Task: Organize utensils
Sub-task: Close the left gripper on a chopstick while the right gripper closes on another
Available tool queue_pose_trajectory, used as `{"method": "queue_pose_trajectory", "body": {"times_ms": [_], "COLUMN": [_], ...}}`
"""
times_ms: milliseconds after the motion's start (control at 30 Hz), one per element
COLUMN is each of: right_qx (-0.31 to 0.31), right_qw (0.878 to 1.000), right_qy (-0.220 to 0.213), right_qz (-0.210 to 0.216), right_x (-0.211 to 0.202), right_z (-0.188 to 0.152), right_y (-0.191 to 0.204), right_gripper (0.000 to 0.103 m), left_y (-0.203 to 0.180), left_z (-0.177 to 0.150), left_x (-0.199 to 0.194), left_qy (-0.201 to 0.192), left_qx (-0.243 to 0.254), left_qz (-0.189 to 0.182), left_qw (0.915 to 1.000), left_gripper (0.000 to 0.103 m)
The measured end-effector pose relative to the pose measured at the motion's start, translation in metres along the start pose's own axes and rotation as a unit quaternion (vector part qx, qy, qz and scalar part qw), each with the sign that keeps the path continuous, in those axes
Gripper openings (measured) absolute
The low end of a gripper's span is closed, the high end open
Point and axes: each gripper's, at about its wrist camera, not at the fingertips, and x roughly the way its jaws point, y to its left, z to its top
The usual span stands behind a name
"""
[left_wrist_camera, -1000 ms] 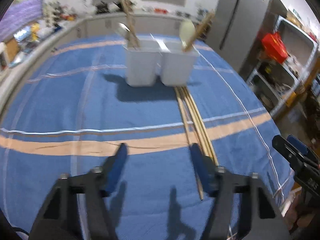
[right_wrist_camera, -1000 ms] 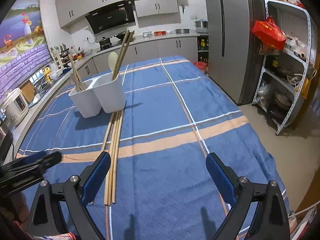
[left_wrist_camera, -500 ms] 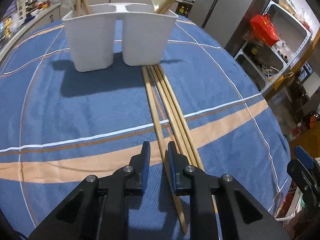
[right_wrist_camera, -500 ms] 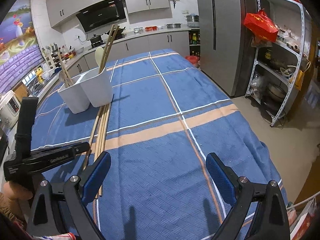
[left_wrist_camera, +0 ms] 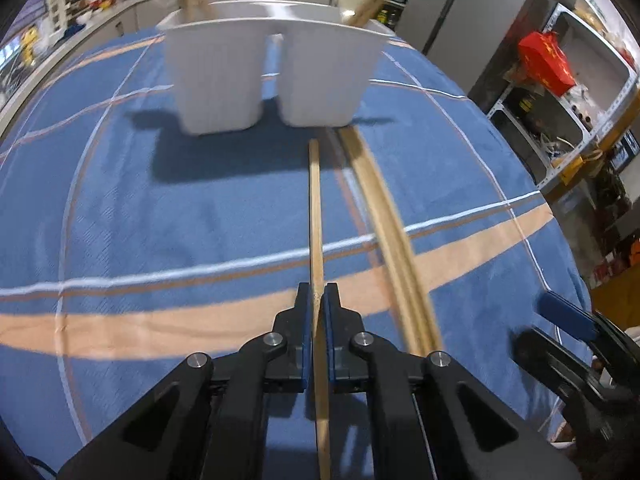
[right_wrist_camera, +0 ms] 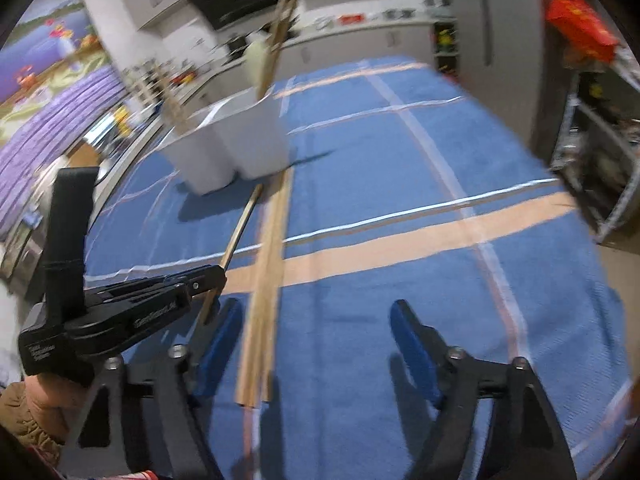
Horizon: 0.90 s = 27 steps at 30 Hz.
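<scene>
Now the left claw (left_wrist_camera: 317,300) pinches one chopstick (left_wrist_camera: 315,216); the right claw (right_wrist_camera: 316,344), narrowing, grips nothing.

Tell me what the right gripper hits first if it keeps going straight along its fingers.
Probably the blue tablecloth: the right gripper points down at bare cloth. The loose chopsticks lie just inside its left finger, so that finger might graze them; depth is unclear.

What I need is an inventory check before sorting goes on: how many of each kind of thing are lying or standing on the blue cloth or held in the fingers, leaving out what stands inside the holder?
Held chopstick, clamped in the left gripper: 1
Loose chopsticks on the cloth: 3 (blurred, best reading)
White two-compartment holder: 1
Total: 5
</scene>
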Motion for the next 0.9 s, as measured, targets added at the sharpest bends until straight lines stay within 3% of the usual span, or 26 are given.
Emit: {"method": "queue_pose_trajectory", "body": {"times_ms": [100, 267, 667, 733, 800, 900], "right_qx": [-0.031, -0.058, -0.119, -0.120, -0.108, -0.094], "right_qw": [0.999, 0.997, 0.987, 0.986, 0.988, 0.988], "right_qy": [0.026, 0.042, 0.064, 0.074, 0.087, 0.090], "right_qz": [-0.001, -0.028, -0.089, -0.084, -0.067, -0.078], "right_x": [0.024, 0.044, 0.066, 0.070, 0.074, 0.070], "right_z": [0.003, 0.005, 0.032, 0.039, 0.044, 0.044], "right_y": [0.013, 0.021, 0.047, 0.050, 0.048, 0.042], "right_gripper": [0.054, 0.041, 0.035, 0.027, 0.010, 0.002], "left_y": [0.017, 0.039, 0.048, 0.047, 0.047, 0.050], "left_z": [-0.008, -0.024, -0.036, -0.035, -0.036, -0.038], "left_x": [-0.010, -0.028, -0.030, -0.030, -0.030, -0.031], "left_qy": [0.002, 0.001, -0.007, -0.006, -0.008, -0.008], "left_qx": [-0.020, -0.044, -0.047, -0.048, -0.049, -0.060], "left_qz": [-0.003, -0.010, 0.004, 0.006, 0.007, 0.001], "left_qw": [0.9998, 0.9990, 0.9988, 0.9988, 0.9987, 0.9982], "left_gripper": [0.005, 0.005, 0.006, 0.006, 0.006, 0.006]}}
